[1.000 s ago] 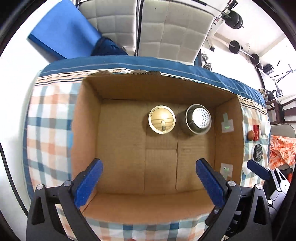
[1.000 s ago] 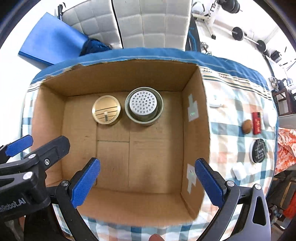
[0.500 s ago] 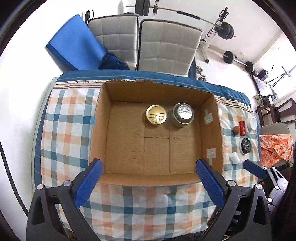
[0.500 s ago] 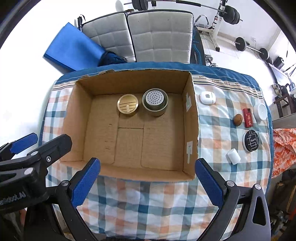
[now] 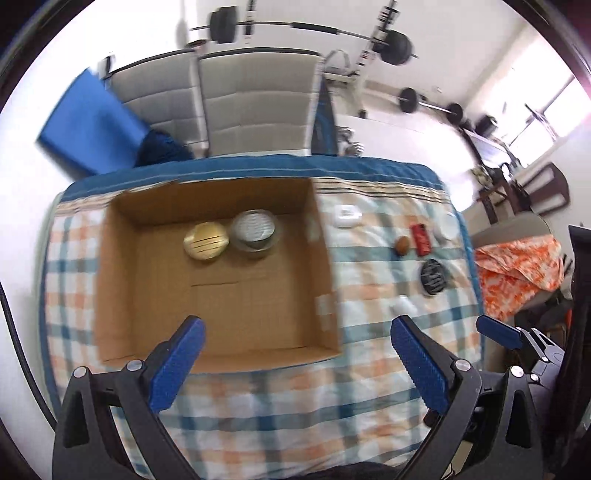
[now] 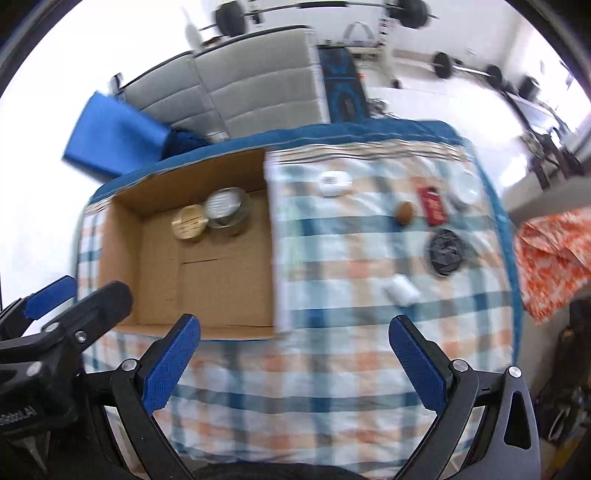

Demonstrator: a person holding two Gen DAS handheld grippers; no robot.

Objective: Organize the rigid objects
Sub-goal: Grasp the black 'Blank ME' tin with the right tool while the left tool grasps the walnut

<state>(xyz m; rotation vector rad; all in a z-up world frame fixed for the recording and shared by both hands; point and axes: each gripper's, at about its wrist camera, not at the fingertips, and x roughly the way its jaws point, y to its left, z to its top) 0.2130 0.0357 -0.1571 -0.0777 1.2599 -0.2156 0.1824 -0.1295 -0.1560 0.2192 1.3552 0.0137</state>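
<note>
Left wrist view has my left gripper (image 5: 295, 345) spread wide and holding nothing, hanging above the near right corner of the cardboard box (image 5: 114, 280). Against the box's far wall a gold tin (image 5: 206, 242) and a silver tin (image 5: 255, 230) touch side by side; the rest of its floor is bare cardboard. Right of the box, on the plaid cloth (image 5: 258, 410), lie a white case (image 5: 346, 216), a brown ball (image 5: 402, 244), a red box (image 5: 421, 239), a white lid (image 5: 447, 226), a black disc (image 5: 433, 277) and a white block (image 5: 402, 305), each apart from the others. My right gripper (image 6: 293, 343) is equally wide and empty, over open cloth right of the box's near edge. Beyond the table's far edge stand grey cushions (image 5: 258, 99) and a barbell (image 5: 310, 33).
</note>
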